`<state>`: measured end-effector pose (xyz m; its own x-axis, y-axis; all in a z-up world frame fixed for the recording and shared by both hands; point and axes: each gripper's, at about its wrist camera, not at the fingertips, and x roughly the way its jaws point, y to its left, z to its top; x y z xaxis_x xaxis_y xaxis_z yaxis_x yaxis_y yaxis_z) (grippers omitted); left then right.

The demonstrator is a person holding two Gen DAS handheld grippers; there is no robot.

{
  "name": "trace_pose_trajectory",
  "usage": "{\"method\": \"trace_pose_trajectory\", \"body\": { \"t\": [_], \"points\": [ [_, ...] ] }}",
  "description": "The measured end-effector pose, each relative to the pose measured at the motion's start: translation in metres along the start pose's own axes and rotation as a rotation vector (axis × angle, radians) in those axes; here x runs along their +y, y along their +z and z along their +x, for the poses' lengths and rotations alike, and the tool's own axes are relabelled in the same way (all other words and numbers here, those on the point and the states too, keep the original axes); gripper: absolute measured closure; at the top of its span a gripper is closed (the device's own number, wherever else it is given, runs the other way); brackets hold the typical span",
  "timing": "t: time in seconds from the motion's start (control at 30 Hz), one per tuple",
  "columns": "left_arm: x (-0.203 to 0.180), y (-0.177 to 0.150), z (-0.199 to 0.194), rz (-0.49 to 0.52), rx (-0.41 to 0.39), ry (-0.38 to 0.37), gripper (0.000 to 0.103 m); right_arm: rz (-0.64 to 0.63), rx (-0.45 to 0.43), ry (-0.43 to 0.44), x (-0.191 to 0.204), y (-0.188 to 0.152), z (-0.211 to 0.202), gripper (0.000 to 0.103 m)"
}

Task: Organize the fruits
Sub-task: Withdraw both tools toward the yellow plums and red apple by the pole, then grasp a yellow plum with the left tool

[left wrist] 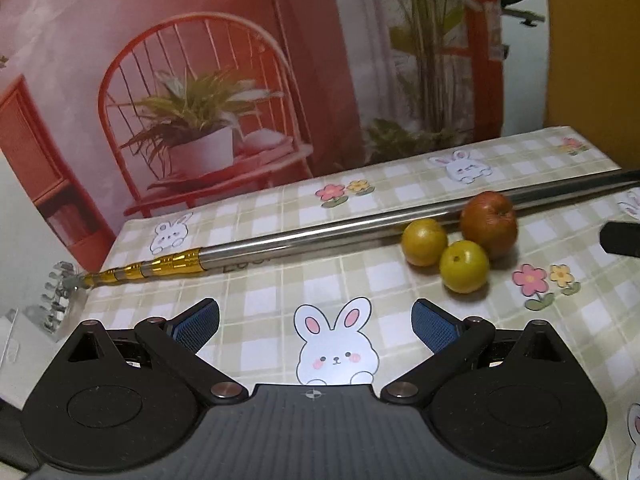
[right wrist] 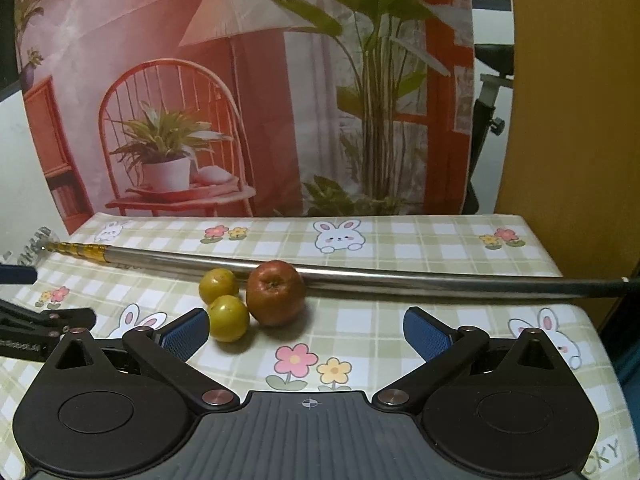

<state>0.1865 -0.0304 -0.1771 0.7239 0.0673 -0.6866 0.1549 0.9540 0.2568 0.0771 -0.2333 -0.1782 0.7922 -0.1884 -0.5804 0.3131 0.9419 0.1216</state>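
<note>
A red apple (left wrist: 489, 223) and two yellow-green round fruits (left wrist: 464, 266) (left wrist: 424, 241) sit clustered on the checked tablecloth, touching a long metal pole. My left gripper (left wrist: 315, 325) is open and empty, hovering over the cloth to the left of and nearer than the fruit. In the right wrist view the apple (right wrist: 275, 293) and the two yellow-green fruits (right wrist: 229, 317) (right wrist: 218, 285) lie just ahead and left of centre. My right gripper (right wrist: 306, 333) is open and empty; its left finger (right wrist: 188, 334) is close beside the nearer yellow-green fruit.
A telescopic steel pole (right wrist: 400, 278) with a gold end (left wrist: 160, 266) and a small rake head (left wrist: 60, 296) lies across the table behind the fruit. A printed backdrop stands at the table's far edge. The table (right wrist: 552, 264) ends at the right. The left gripper's body (right wrist: 40, 328) shows at the left.
</note>
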Motion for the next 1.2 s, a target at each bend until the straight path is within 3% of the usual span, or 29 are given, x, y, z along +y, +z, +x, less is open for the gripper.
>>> {"method": "trace_pose_trajectory", "body": {
  "t": [0.27, 0.37, 0.47, 0.8, 1.07, 1.2],
  "points": [
    [-0.002, 0.011, 0.034, 0.003, 0.042, -0.033, 0.0, 0.004, 0.053, 0.017, -0.002, 0.005, 0.024, 0.0],
    [-0.003, 0.013, 0.04, 0.009, 0.026, -0.102, 0.001, 0.016, 0.058, 0.036, -0.006, 0.005, 0.033, 0.0],
    [-0.005, 0.017, 0.049, 0.0, 0.046, -0.129, 0.012, 0.027, 0.066, 0.029, -0.009, 0.006, 0.043, 0.0],
    [-0.012, 0.03, 0.064, -0.004, 0.04, -0.173, 0.015, 0.03, 0.084, 0.043, -0.011, 0.008, 0.062, 0.0],
    [-0.013, 0.038, 0.077, -0.048, -0.015, -0.307, 0.018, 0.036, 0.088, 0.048, -0.012, 0.009, 0.072, 0.0],
    [-0.012, 0.038, 0.087, -0.08, 0.013, -0.349, 0.018, 0.052, 0.079, 0.065, -0.016, 0.008, 0.073, 0.0]
  ]
}}
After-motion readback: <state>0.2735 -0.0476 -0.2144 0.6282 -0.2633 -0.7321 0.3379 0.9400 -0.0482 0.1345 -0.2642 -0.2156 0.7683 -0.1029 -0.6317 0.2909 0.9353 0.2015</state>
